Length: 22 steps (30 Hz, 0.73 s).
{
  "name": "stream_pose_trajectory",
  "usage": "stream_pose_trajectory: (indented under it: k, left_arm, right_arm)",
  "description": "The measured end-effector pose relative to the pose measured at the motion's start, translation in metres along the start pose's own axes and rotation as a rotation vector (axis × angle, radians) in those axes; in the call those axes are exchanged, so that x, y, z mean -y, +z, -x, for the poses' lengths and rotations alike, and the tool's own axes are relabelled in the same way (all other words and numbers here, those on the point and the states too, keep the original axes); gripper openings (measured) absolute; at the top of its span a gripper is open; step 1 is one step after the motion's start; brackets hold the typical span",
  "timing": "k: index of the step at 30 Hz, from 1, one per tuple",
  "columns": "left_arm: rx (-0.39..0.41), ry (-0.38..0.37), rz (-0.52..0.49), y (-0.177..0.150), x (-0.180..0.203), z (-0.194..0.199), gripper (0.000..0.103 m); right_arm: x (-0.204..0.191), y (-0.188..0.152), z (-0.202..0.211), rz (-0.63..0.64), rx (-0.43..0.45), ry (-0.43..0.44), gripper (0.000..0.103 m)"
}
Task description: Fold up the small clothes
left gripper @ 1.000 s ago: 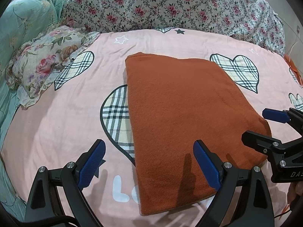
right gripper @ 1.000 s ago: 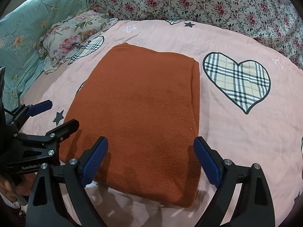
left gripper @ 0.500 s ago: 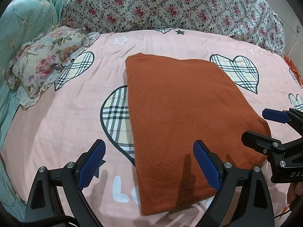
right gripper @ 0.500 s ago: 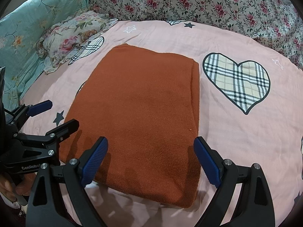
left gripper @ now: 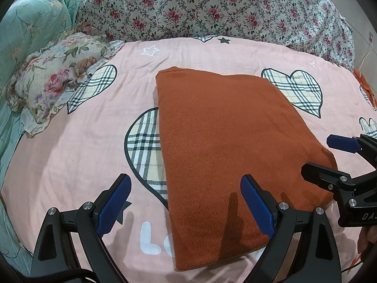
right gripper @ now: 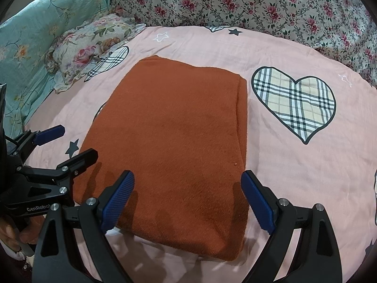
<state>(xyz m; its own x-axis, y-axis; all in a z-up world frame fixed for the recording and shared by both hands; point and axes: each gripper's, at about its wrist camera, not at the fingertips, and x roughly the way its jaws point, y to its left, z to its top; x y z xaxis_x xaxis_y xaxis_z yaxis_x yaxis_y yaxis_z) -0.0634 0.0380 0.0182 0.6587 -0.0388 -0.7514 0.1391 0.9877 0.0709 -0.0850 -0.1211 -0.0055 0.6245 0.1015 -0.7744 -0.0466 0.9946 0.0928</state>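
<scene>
A: Where is the cloth (left gripper: pixel 226 146) now?

B: Flat on the pink sheet (left gripper: pixel 77 155), mid-bed, already doubled into a tidy rectangle. In the left wrist view it fills the frame from about 12 o'clock down to 6. A plaid heart (right gripper: pixel 294 103) sits at its 2 o'clock in the right wrist view, and a floral pillow (left gripper: pixel 54 80) lies well apart at 10 o'clock.

A: And the claws?

B: The left gripper (left gripper: pixel 186 207) is spread wide with nothing in it. It straddles the cloth's left edge near the bottom corner, one finger over the sheet, the other over the fabric. The right gripper (right gripper: pixel 188 202) is gaping too, empty, both fingers spanning the cloth's near end. I cannot tell whether either touches the fabric.

A: How will it handle?

B: My guess is light and limp. It looks like a ribbed or terry knit, thick enough to hold a crease but with no stiffness of its own. The texture should give the ridged pads good bite, so slipping seems unlikely. Nothing fragile here.

A: Where would you take hold?

B: At the two near corners, one per claw, pinching every layer together. The edge at 3 o'clock in the right view shows stacked layers, and catching only the top one would open the fold. Lift both corners evenly, or the middle will likely sag and skew.

A: Any hazard?

B: Pinching the sheet along with the cloth, since both are soft.
</scene>
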Motion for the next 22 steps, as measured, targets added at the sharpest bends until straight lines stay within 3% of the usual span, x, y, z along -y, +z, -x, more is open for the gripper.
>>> stream_pose_trajectory:
  k: [22]
  left_arm:
    - [0.025,0.014,0.012,0.012,-0.005,-0.005,0.094]
  right_arm:
    - [0.008,0.009,-0.002,-0.024,0.027,-0.036,0.092]
